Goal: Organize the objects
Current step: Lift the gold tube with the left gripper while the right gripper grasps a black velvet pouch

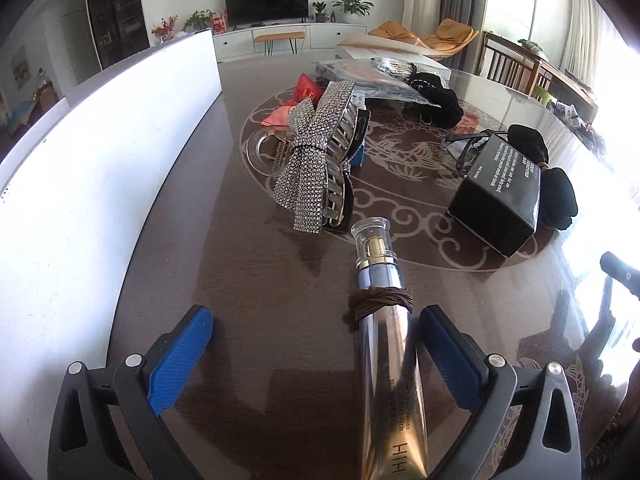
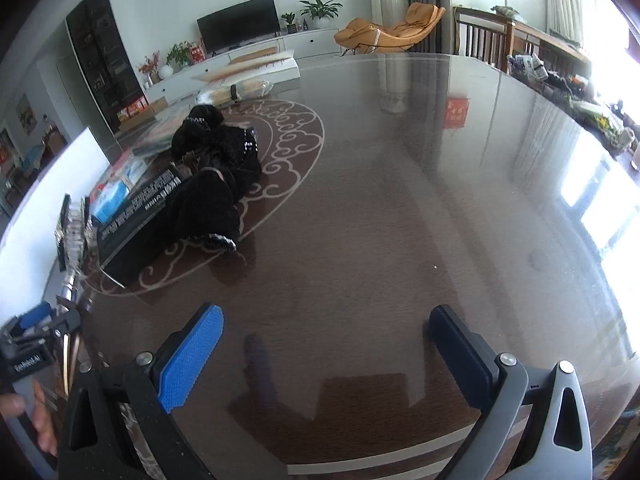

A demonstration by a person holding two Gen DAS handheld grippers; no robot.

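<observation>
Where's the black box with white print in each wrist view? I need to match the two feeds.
Left wrist: black box lies right of centre, past the silver tube, with black fabric behind it.
Right wrist: black box sits at the left edge, black fabric against it.
Shared landmark: the TV on the far wall.

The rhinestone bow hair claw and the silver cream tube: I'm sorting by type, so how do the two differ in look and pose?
The rhinestone bow hair claw is sparkly, studded and openwork with clear teeth; the silver cream tube is smooth and mirror-like with a clear cap.
The claw lies farther out on the table, untouched; the tube lies between the open left gripper fingers, nearer the right one.
A brown hair tie wraps the tube; the claw has none.
Both rest on the table.
</observation>
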